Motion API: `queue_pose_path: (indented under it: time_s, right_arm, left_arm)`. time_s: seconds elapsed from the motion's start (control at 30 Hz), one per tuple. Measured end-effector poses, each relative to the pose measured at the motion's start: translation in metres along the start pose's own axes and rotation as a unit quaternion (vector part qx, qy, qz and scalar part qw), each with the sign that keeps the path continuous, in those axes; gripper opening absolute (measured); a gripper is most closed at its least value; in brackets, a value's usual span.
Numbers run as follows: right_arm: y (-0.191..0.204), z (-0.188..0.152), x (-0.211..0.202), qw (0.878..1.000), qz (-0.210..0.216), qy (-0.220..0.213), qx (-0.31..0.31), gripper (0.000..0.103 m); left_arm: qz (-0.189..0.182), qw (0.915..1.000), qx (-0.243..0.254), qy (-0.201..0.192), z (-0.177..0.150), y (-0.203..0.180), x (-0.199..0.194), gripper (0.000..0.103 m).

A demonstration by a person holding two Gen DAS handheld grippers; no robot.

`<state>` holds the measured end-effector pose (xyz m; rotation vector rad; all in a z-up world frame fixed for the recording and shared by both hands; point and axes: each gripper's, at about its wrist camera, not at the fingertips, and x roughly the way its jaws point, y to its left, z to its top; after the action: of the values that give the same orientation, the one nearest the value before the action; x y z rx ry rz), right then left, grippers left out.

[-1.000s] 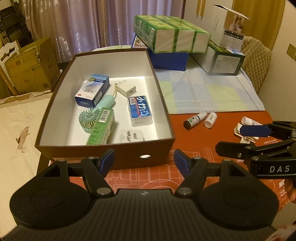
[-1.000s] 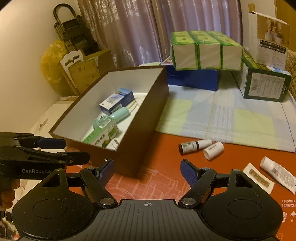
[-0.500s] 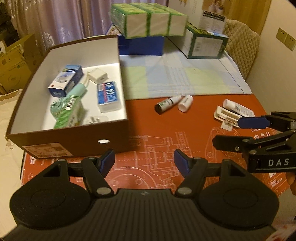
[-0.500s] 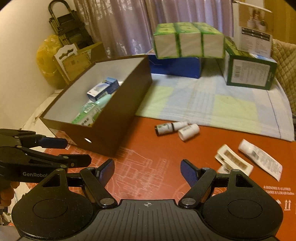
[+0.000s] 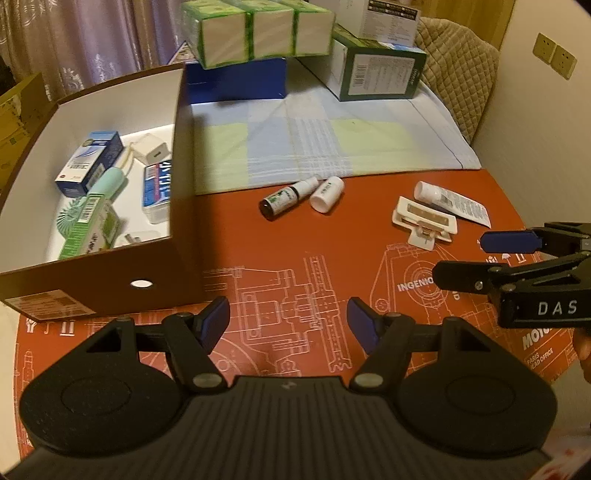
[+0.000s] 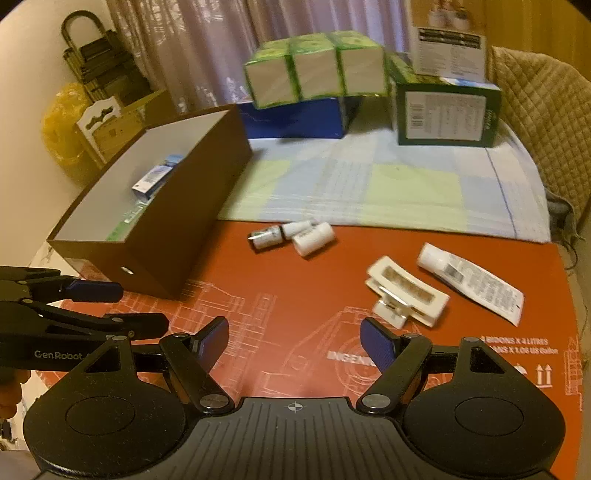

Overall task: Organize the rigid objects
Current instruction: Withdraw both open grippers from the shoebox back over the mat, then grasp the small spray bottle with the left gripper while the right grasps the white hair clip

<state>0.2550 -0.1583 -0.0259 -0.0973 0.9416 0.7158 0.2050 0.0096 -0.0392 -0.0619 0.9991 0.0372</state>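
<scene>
A brown box with a white inside stands at the left of the red mat and holds several small packets. On the mat lie a dark spray bottle, a white bottle, a white hair clip and a white tube. My left gripper hovers open over the mat in front of the box, nothing between its fingers. My right gripper is open too, just short of the hair clip.
Green tissue packs sit on a blue box at the back, beside a green carton. A pale checked cloth covers the far table. A padded chair stands at the right edge.
Both grippers have swung right, away from the box and towards the loose items on the mat, and have come a little lower. Their jaws stay as wide as before.
</scene>
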Motion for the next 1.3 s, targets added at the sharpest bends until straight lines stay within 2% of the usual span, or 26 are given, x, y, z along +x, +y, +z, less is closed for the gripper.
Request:
queue_pose_path:
  time_s: [0.33, 0.57, 0.77, 0.9, 1.1, 1.3]
  right_arm:
    - [-0.033, -0.01, 0.001, 0.999, -0.021, 0.002, 0.026, 0.075]
    - [-0.052, -0.014, 0.008, 0.999, -0.035, -0.005, 0.022, 0.075]
    - [-0.065, -0.009, 0.02, 0.999, -0.044, -0.008, 0.006, 0.075]
    - [-0.073, -0.002, 0.031, 0.999, -0.042, -0.006, 0.002, 0.075]
    - [-0.081, 0.009, 0.05, 0.999, -0.047, 0.0, -0.016, 0.075]
    - [-0.091, 0.02, 0.069, 0.999, -0.049, 0.012, -0.013, 0.075]
  left_arm:
    - [-0.015, 0.9996, 0.024, -0.002, 0.005, -0.021, 0.018, 0.067]
    - [-0.029, 0.9982, 0.052, -0.011, 0.02, -0.03, 0.038, 0.066]
    - [-0.036, 0.9943, 0.099, -0.017, 0.044, -0.03, 0.058, 0.065]
    - [-0.03, 0.9894, 0.141, -0.015, 0.061, -0.028, 0.074, 0.059]
    - [-0.028, 0.9827, 0.182, 0.012, 0.086, -0.025, 0.104, 0.054]
    - [-0.024, 0.9745, 0.216, 0.058, 0.103, -0.022, 0.143, 0.047]
